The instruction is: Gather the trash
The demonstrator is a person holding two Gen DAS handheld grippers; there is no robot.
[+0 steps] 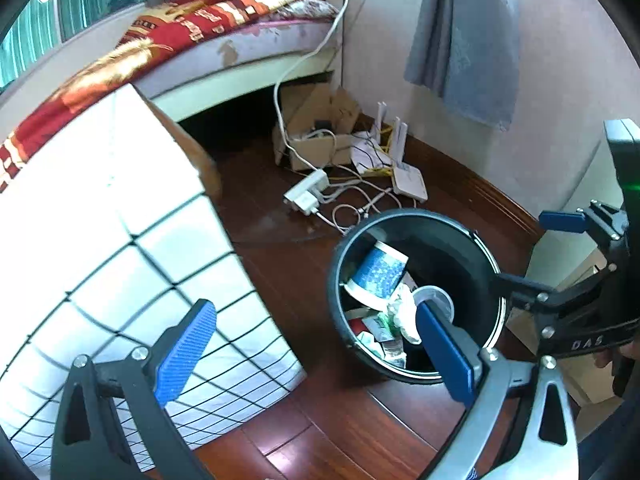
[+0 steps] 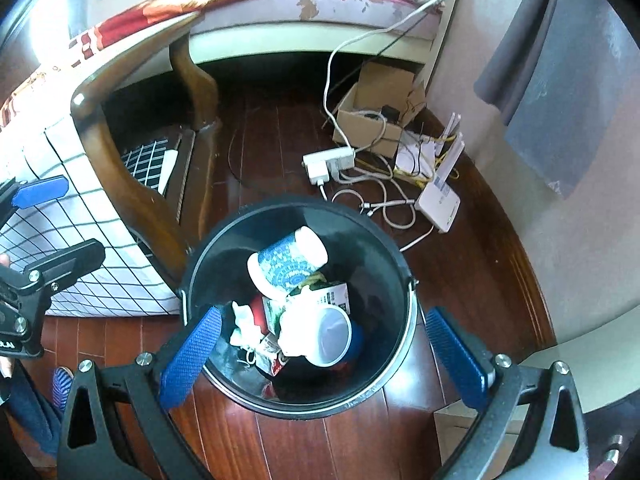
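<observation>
Daylight enters from the window (image 1: 36, 12) at upper left, and the checked cloth (image 1: 100, 200) there is overexposed to plain white. The dark wooden floor (image 2: 360, 440) shows soft glare patches, while the space under the bed (image 1: 224, 120) stays black. Both fisheye views bend straight lines strongly near the dark round edges, where detail becomes slightly blurred.

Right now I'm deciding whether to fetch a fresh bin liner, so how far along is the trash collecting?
Mostly done, it seems: the round black trash bin already holds a blue patterned paper cup, a white plastic cup, crumpled tissue and small cartons. Nothing is in hand: the left gripper and right gripper are open and empty. No loose trash shows on the wooden floor.
</observation>
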